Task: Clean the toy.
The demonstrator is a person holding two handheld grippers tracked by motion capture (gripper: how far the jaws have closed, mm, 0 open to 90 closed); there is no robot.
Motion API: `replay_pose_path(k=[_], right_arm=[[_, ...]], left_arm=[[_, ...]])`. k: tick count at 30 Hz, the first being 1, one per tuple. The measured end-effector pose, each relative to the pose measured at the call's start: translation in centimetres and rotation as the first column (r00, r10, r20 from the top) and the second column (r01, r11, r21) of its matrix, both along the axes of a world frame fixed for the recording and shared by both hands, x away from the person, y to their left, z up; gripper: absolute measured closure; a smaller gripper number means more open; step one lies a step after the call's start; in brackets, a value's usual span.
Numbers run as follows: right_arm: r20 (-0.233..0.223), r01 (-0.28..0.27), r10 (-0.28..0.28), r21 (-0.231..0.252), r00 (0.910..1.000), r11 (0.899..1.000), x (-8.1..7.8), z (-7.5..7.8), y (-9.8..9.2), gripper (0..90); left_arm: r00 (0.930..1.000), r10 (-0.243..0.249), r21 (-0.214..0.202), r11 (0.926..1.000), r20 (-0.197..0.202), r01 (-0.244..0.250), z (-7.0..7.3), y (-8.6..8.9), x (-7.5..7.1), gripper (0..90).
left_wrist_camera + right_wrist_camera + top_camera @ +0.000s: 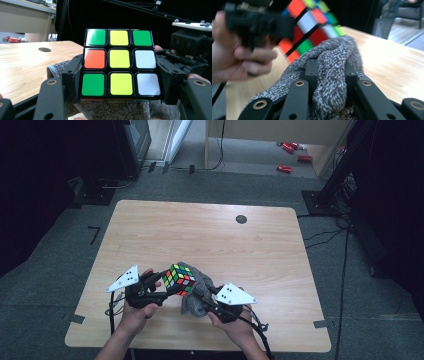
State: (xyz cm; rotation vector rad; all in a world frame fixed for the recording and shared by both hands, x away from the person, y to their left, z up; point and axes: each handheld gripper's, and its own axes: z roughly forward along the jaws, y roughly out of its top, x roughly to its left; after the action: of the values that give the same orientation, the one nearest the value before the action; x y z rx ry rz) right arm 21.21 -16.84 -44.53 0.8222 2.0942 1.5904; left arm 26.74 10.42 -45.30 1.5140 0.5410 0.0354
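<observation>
So my left jaws (120, 100) clamp the puzzle cube (119, 65), my right jaws (329, 75) pinch the grey cloth (332, 65) just beside it, wiping barely begun.

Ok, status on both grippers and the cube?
Left gripper clamped on the puzzle cube, held above the table. Right gripper shut on the grey cloth, cloth against the cube. Nothing in the way.

The pale wooden worktop (210, 235) stands on a grey carpeted floor (240, 185). Beyond its far edge rises a light wood partition (280, 130), with red cans (292, 155) scattered on the floor below it. Dark curtains (395, 195) hang at either side of the worktop.
</observation>
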Motion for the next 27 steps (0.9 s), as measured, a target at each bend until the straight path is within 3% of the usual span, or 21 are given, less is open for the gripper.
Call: replay_pose_path(k=[3, 5, 7, 9, 13, 18, 21, 24, 27], right_arm=[[-0.021, -0.054, 0.054, -0.041, 0.9983, 0.998, -0.3, -0.8, 1.3, 73.4], [-0.038, -0.077, 0.075, -0.042, 0.9965, 0.996, -0.5, -1.1, 2.0, 73.4], [-0.060, -0.090, 0.089, -0.019, 0.9943, 0.996, -0.6, -1.3, 2.5, 73.4], [-0.090, -0.098, 0.101, 0.037, 0.9908, 0.995, -0.8, -1.5, 3.0, 73.1], [-0.114, -0.073, 0.088, 0.130, 0.9896, 0.989, -1.0, -1.5, 3.6, 72.2], [-0.126, 0.022, -0.002, 0.162, 0.9921, 0.987, -0.8, -1.6, 2.9, 72.1], [-0.156, 0.080, -0.051, 0.181, 0.9865, 0.980, -0.5, -1.8, 2.4, 72.1], [-0.194, 0.083, -0.044, 0.199, 0.9800, 0.976, -0.4, -2.1, 2.5, 72.1], [-0.207, 0.044, 0.000, 0.210, 0.9784, 0.977, -0.7, -2.1, 3.4, 71.8]], left_arm=[[0.9998, 0.020, -0.018, 0.9996, -0.003, -0.020, 0.1, 0.2, 0.0, 34.8], [0.9991, 0.042, -0.031, 0.9987, -0.004, -0.042, 0.1, 0.3, 0.0, 34.8], [0.9979, 0.065, -0.045, 0.9969, -0.005, -0.065, -0.1, 0.1, 0.0, 34.8], [0.9965, 0.084, -0.043, 0.9956, -0.002, -0.084, -0.2, -0.2, -0.2, 34.8], [0.9948, 0.101, -0.036, 0.9942, 0.005, -0.101, -0.6, -0.8, -0.4, 34.7], [0.9903, 0.137, -0.071, 0.9882, 0.019, -0.136, -0.3, -0.3, -0.4, 34.7], [0.9880, 0.154, -0.085, 0.9846, 0.013, -0.152, -0.4, -0.1, -0.3, 34.8], [0.9865, 0.163, -0.079, 0.9837, 0.014, -0.161, -0.6, -0.3, -0.2, 34.8], [0.9873, 0.156, -0.065, 0.9859, 0.030, -0.154, -0.9, -0.8, -0.4, 34.8]])
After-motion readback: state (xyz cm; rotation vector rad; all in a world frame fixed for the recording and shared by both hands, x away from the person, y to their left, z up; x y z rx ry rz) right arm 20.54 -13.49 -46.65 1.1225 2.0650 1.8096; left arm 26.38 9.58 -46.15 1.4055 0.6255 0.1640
